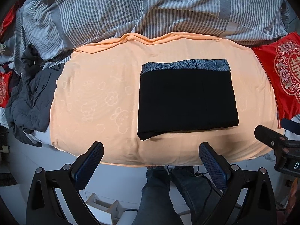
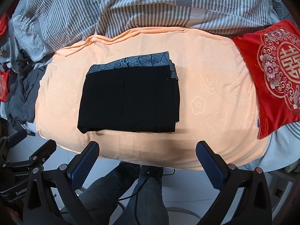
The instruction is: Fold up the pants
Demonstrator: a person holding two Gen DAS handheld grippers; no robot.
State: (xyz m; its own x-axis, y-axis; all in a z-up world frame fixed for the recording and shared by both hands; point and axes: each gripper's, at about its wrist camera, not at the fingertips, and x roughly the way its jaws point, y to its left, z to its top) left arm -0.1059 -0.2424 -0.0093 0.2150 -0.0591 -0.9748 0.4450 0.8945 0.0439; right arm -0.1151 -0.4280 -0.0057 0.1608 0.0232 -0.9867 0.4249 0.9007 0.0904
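Left wrist view shows the black pants [image 1: 187,101] folded into a soft, flat square with a gray leafy waistband, lying on the peach towel [image 1: 97,97] on the bed. Both the left hand-held gripper [image 1: 151,153] and the right hand-held gripper [image 2: 147,152] hang spread wide and hold nothing. I think a bump or snag could pull the floppy layers apart.

Bed [image 1: 97,97] with peach cover, striped grey duvet [image 1: 131,5], red cushion [image 2: 271,71]; pale tiled floor [image 1: 22,168].
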